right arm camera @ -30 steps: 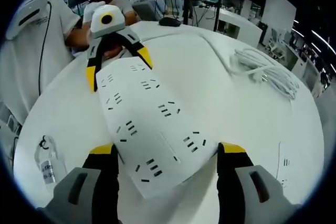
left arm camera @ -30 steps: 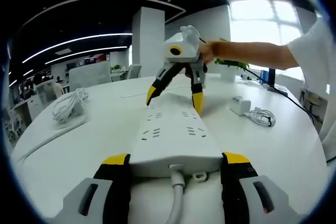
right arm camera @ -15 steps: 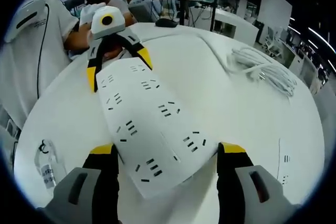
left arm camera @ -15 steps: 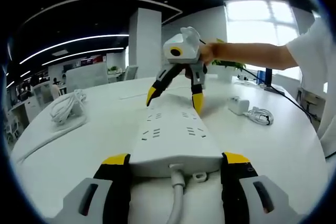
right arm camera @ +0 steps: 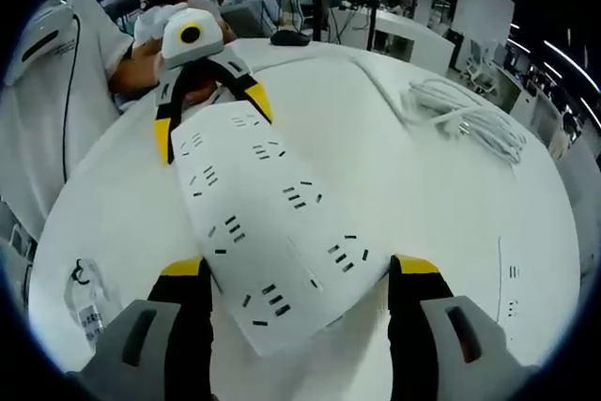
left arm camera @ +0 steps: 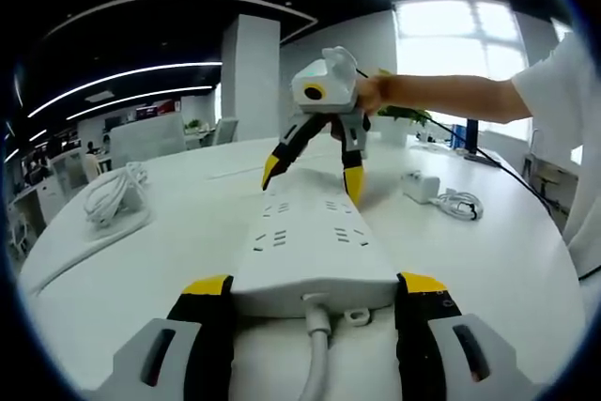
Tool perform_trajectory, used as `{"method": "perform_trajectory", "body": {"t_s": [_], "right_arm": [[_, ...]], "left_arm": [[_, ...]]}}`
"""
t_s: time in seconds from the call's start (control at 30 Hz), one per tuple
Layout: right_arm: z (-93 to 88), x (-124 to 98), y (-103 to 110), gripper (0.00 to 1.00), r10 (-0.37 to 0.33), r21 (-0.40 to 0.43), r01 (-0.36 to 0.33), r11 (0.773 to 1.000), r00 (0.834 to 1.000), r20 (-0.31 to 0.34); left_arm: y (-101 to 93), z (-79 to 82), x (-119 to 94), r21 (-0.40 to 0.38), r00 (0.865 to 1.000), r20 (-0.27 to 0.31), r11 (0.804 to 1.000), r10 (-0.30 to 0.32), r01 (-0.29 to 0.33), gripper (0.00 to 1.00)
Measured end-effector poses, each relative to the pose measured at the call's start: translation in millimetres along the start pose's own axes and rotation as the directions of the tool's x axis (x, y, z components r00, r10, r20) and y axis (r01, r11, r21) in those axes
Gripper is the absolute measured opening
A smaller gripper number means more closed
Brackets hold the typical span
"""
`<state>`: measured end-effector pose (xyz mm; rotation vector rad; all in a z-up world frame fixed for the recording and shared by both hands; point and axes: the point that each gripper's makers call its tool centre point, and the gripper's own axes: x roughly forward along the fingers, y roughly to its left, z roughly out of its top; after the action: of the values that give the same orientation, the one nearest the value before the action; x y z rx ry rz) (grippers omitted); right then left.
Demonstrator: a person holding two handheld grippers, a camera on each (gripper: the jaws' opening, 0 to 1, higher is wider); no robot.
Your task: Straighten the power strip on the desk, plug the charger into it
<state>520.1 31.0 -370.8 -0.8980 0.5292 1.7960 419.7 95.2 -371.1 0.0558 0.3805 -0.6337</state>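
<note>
In the left gripper view, the left gripper (left arm camera: 313, 302) has its jaws set on the two long sides of the white power strip (left arm camera: 310, 241) at the cable end, pinching it, with the strip's cord (left arm camera: 315, 363) running back between the jaws toward the camera. At the far end the right gripper (left arm camera: 315, 174) straddles the strip, its yellow tips on either side, held by the person's hand (left arm camera: 368, 93). The white charger (left arm camera: 414, 185) with its coiled cable (left arm camera: 457, 204) lies on the round white desk (left arm camera: 141, 260) to the right of the strip, well apart from it, and a bundle of white cable (left arm camera: 115, 196) sits off to the left. In the right gripper view, the right gripper (right arm camera: 299, 302) has the socket face of the strip between its jaws, which appear to touch its edges (whether they truly clamp is hard to say), while the left gripper (right arm camera: 211, 115) holds the far end; a small clear packet (right arm camera: 86, 312) lies on the desk at the lower left. To straighten the strip well, I judge that both ends should turn together, the strip staying flat on the desk so it does not twist, and the cord should be given slack so it does not drag the strip askew. The socket face should end toward the charger's side, leaving an easy approach for plugging in.
</note>
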Motion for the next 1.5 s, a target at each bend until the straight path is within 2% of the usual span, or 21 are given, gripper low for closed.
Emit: {"method": "perform_trajectory", "body": {"t_s": [0.37,0.87,1.3,1.4,1.5], "right_arm": [[-2.1,-1.9,5.7,0.75,-0.031,0.04,0.031,0.999,0.999,-0.008],[-3.0,-2.2,7.2,0.75,-0.049,0.067,0.048,0.997,0.999,0.017],[-4.2,-2.3,6.1,0.75,-0.052,0.074,0.051,0.996,0.999,0.005],[-5.5,-3.1,4.6,0.75,-0.048,0.077,0.046,0.996,0.998,0.03],[-5.3,-2.6,3.0,0.75,-0.043,0.077,0.041,0.996,0.999,0.02]], "left_arm": [[1.2,-0.6,-1.0,0.015,0.999,-0.007,0.999,-0.037,0.037,0.7],[2.7,-1.3,-1.7,0.024,0.998,-0.012,0.998,-0.06,0.06,0.7],[2.4,-1.5,-1.3,0.024,0.998,-0.005,0.998,-0.057,0.057,0.7],[2.1,-1.2,-1.1,0.025,0.998,-0.002,0.998,-0.06,0.06,0.7],[2.0,-1.0,-0.9,0.025,0.998,-0.004,0.998,-0.06,0.06,0.7]]}}
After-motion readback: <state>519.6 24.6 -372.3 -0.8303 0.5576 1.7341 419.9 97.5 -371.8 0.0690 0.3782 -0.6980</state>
